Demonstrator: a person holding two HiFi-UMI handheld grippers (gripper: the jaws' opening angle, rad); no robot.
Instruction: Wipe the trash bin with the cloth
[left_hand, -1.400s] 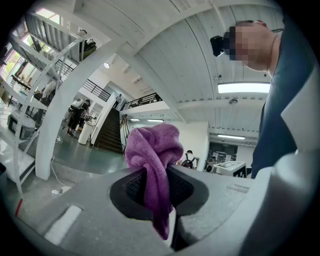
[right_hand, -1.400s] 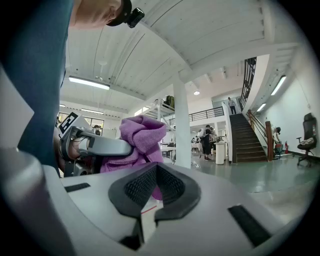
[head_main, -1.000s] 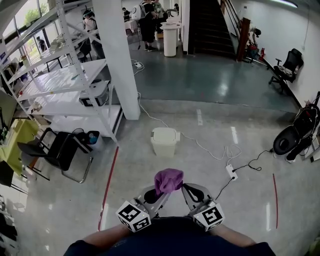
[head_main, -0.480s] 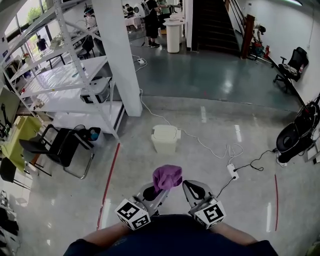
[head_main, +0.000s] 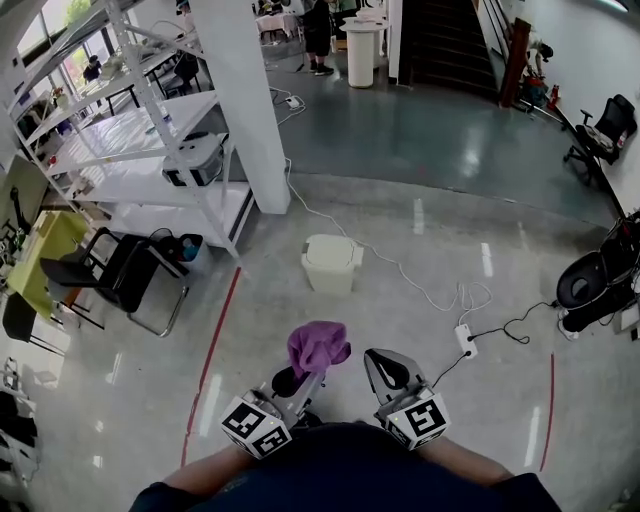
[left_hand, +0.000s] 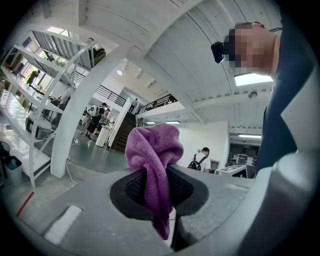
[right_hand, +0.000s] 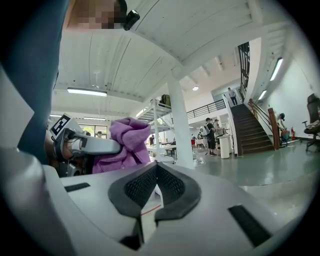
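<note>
In the head view the trash bin (head_main: 332, 263) stands mid-frame, well apart from both grippers; the left gripper view shows the left gripper (left_hand: 158, 176) clamped on the purple cloth (left_hand: 151, 146); the right gripper view shows the right gripper (right_hand: 156, 169) closed on nothing, and that thin pinch may slip during wiping.

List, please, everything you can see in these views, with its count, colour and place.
trash bin: one, cream, on the floor ahead
cloth: one, purple, clamped in the left gripper
pillar: one, white, behind the bin, to its left
shelving rack: one, white, far left
folding chair: one, black, beside the rack
power strip: one, white, floor at right, cabled
floor lines: two, red, left and right
left gripper: one, grey, shut on the cloth
right gripper: one, grey, shut, empty
</note>
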